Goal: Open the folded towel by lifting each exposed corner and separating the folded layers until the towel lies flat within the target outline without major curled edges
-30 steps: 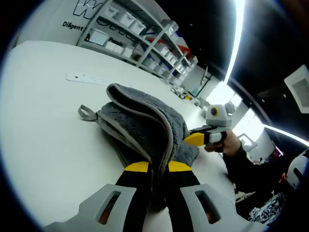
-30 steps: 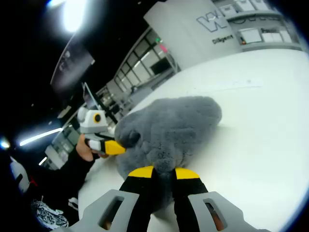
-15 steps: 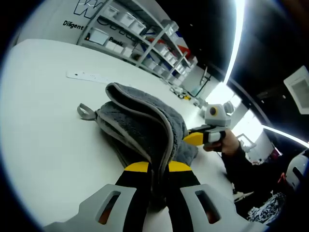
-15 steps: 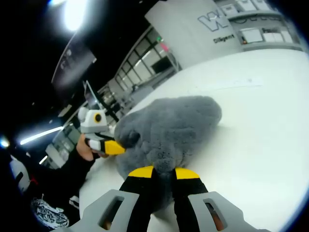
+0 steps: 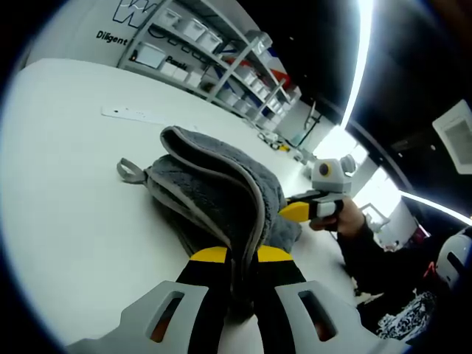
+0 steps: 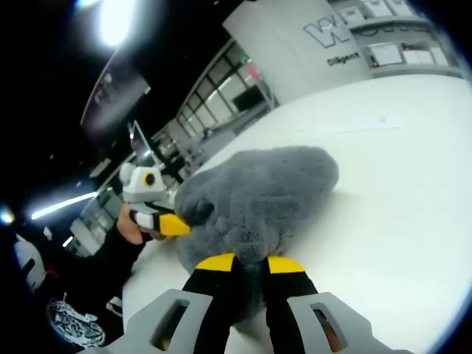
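A grey folded towel (image 5: 214, 195) lies bunched on the white table (image 5: 66, 184), with pale edging and a small hanging loop (image 5: 127, 171) at its left. My left gripper (image 5: 234, 258) is shut on a near fold of the towel. At the towel's far right side, the right gripper (image 5: 295, 212) grips its edge, held by a hand. In the right gripper view the towel (image 6: 258, 195) looks fluffy and rounded, and my right gripper (image 6: 249, 264) is shut on its near edge. The left gripper (image 6: 173, 225) bites the towel's left side there.
A white strip (image 5: 136, 115) lies flat on the table beyond the towel. Shelving with white bins (image 5: 214, 55) stands past the table's far edge. A person's dark sleeve (image 5: 376, 254) reaches in at the right. Bare table (image 6: 398, 206) spreads right of the towel.
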A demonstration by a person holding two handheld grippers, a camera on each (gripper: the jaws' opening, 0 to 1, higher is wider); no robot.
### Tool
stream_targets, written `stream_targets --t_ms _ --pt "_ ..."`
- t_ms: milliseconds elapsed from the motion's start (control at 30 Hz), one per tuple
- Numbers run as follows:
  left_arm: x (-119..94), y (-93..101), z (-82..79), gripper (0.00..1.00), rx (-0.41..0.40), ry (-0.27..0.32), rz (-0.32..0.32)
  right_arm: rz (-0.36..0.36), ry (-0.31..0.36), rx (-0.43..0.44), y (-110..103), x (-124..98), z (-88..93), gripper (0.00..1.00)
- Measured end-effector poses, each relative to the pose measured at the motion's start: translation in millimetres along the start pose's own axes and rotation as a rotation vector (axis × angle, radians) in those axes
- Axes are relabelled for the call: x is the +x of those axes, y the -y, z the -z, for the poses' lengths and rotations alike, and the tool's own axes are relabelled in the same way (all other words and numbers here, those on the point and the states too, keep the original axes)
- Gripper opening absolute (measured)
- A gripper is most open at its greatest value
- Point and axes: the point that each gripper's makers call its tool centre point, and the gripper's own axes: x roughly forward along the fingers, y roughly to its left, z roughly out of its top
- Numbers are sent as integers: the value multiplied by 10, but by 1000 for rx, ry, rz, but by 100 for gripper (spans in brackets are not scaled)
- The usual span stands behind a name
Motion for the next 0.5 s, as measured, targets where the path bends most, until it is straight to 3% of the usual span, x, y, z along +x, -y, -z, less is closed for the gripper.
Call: stream_targets --t_ms 500 --pt "-16 49 41 9 -1 3 1 -5 -7 4 -18 -31 25 9"
